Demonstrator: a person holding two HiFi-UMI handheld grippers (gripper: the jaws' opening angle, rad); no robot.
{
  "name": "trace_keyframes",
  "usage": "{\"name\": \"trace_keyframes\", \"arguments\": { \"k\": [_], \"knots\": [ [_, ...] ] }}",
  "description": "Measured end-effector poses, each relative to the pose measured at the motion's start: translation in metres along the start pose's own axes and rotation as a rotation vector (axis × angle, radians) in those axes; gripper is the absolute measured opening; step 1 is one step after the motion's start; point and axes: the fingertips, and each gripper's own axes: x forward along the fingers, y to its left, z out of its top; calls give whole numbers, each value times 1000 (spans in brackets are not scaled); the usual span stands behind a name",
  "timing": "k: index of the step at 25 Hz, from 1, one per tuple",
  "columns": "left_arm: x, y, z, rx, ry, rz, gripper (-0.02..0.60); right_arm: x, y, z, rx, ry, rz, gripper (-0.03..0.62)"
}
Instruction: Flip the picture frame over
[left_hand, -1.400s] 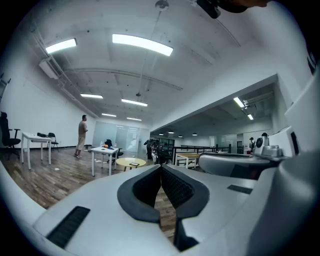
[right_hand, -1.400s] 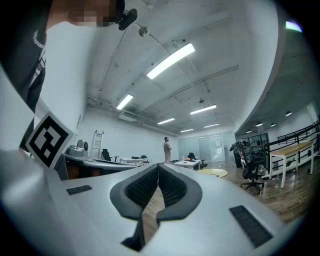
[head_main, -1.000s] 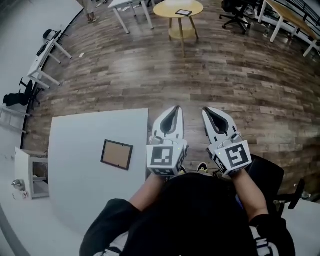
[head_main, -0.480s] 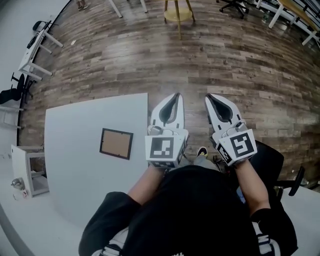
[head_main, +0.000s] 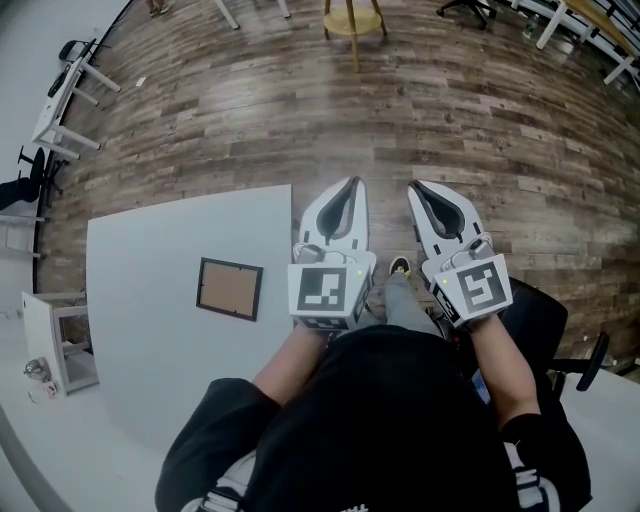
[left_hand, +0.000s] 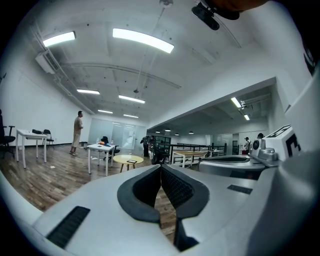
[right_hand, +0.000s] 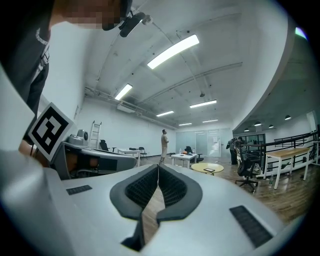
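1. Since a second ago the head view has dipped. The round yellow table (head_main: 352, 22), whole at the top edge then, now shows only its legs and lower shelf. A shoe (head_main: 399, 266) and trouser leg have come into sight between the grippers, which sit about where they were.
2. At the far left a small white cabinet (head_main: 55, 345) stands against the white table (head_main: 140, 340). Its compartments are open, but what they hold is too small to make out.
3. The picture frame (head_main: 229, 289) lies flat near the middle of that table with a brown panel facing up inside a dark border. Nothing touches it.
4. The left gripper (head_main: 350, 185) is held out from a bare forearm and points away from the body, about level. Its marker cube faces up. In the head view it hangs at the table's right edge, well apart from the frame. In its own view the ribbed pads (left_hand: 170, 186) meet at the tip, pinched together with only floor showing through the gap behind them.
5. The right gripper (head_main: 415, 186) is carried beside it over the wooden floor (head_main: 500, 150), angled slightly outward. Its jaws are likewise pressed together on nothing, the tip (right_hand: 158, 166) aimed across the room.
6. A black chair (head_main: 530, 330) sits at the person's right.
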Motion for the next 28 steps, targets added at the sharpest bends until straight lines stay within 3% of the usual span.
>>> {"name": "trace_keyframes", "arguments": {
  "k": [17, 28],
  "knots": [
    [159, -40, 12, 72, 42, 6, 23, 40, -169, -16, 92, -46, -6, 20],
    [200, -24, 7, 78, 79, 25, 23, 71, -198, -29, 120, -31, 10, 20]
  ]
}}
